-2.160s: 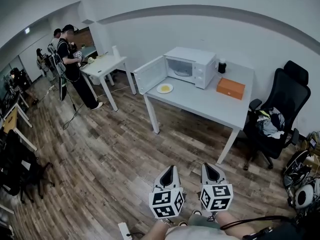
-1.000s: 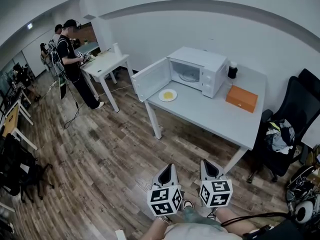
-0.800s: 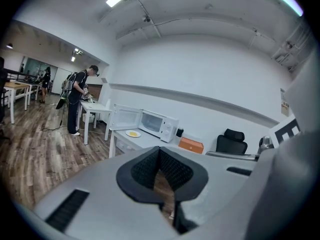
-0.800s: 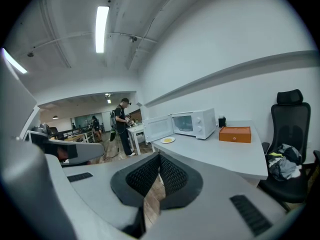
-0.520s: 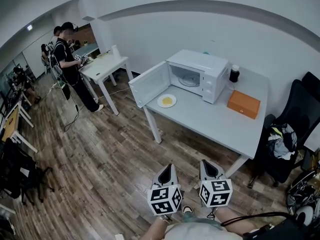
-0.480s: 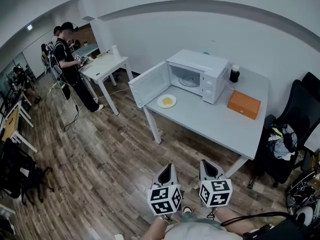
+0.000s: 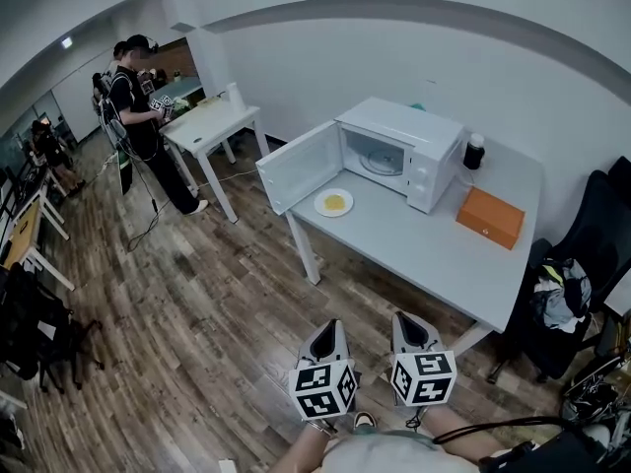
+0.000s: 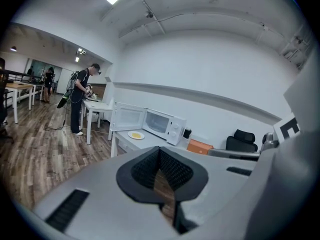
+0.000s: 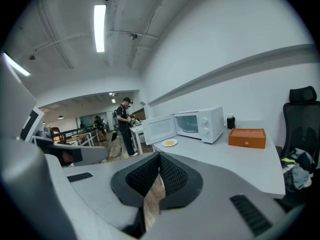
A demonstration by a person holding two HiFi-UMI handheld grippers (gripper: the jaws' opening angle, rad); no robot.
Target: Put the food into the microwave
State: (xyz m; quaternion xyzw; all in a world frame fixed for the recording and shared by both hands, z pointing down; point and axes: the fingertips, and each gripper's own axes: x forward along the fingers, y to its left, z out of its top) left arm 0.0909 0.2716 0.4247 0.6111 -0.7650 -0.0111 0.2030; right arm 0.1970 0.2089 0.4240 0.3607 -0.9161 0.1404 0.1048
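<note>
Far left: person in black clothes and black cap (image 7: 136, 92) stands at a small white side table (image 7: 219, 126). A brown wood-plank floor (image 7: 168, 304) fills the middle of the room.

Centre: long pale grey table (image 7: 434, 259) against the white wall. On its left end is a white box-shaped microwave (image 7: 419, 141), with its white microwave door (image 7: 301, 166) swung wide open to the left. The glass turntable (image 7: 380, 163) is visible in the cavity.

The small round white plate with yellow food (image 7: 334, 203) lies on the grey table. It is just in front of the open cavity and beside the door, so not in the microwave.

Right of the microwave, a black cylindrical cup (image 7: 474, 152) stands near the wall. Next comes a flat orange rectangular box (image 7: 490, 217) on the table's right part. Far right: black office chair (image 7: 592, 235) with a pile of clothes (image 7: 560, 289) on the seat.

Both grippers are low in the head view, close to the person's body and side by side. They are well apart from the grey table and point toward it.

- **Left gripper** (image 7: 330, 328): jaws closed, black ribbed pads meeting at the tips, holding nothing. In the left gripper view only floor shows through the narrow wedge behind the tips.
- **Right gripper** (image 7: 407, 320): same, jaws closed tip to tip and holding nothing. In the right gripper view, floor shows in the wedge, with the plate and microwave ahead.
</note>
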